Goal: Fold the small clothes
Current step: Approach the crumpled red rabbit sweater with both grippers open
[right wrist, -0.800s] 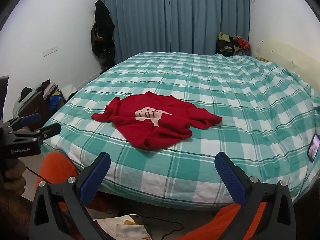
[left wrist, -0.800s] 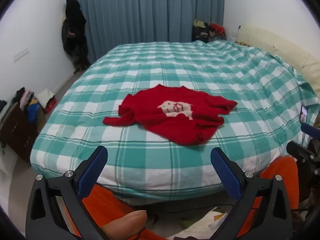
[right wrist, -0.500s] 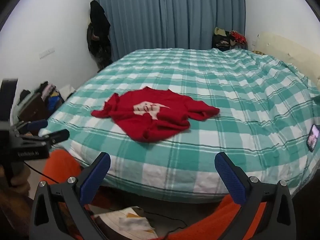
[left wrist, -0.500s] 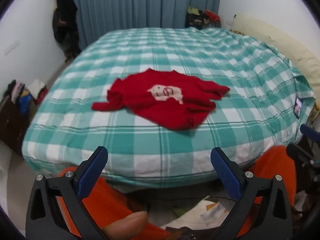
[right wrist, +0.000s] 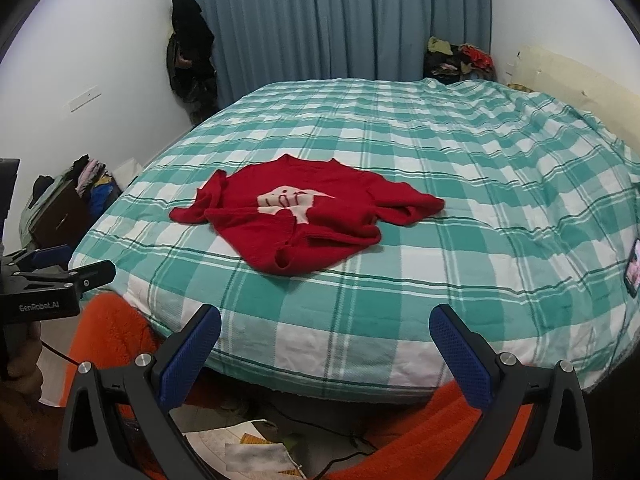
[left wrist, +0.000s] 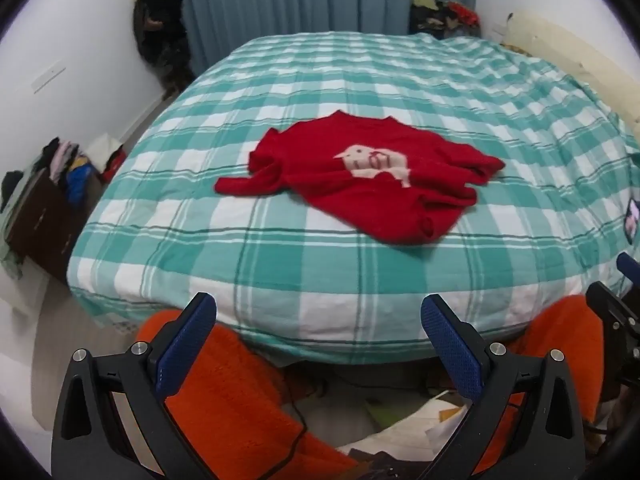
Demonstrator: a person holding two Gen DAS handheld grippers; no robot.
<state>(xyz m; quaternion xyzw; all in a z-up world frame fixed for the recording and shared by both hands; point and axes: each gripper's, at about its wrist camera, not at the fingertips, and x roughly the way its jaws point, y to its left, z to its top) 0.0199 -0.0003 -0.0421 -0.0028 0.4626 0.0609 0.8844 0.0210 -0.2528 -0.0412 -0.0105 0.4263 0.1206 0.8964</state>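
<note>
- The red sweater (left wrist: 360, 180) lies crumpled near the middle of the green-and-white checked bedspread (left wrist: 280, 264), toward the near edge; a pale animal motif shows on its front, one sleeve trails out to the left, and the other is bunched at the right.
- The left gripper (left wrist: 318, 320) and the right gripper (right wrist: 324, 332) both hang over the near edge of the bed with jaws spread wide and nothing between the blue pads — neither touches the sweater.
- The step in hand, as I judge it, is the reach. Before any fold the garment wants flattening: take the hem corner nearest the edge and the bunched right sleeve, and draw them apart so the body lies smooth.
- Pinch only one layer of knit; a deep bite would likely catch the bedspread too and drag it.
- There is plenty of bare bedspread around the sweater on all sides, so room for spreading sleeves is no worry.
- A phone (right wrist: 633, 268) lies at the bed's right edge — well apart from the sweater, but worth keeping clear of on a wide sweep.
</note>
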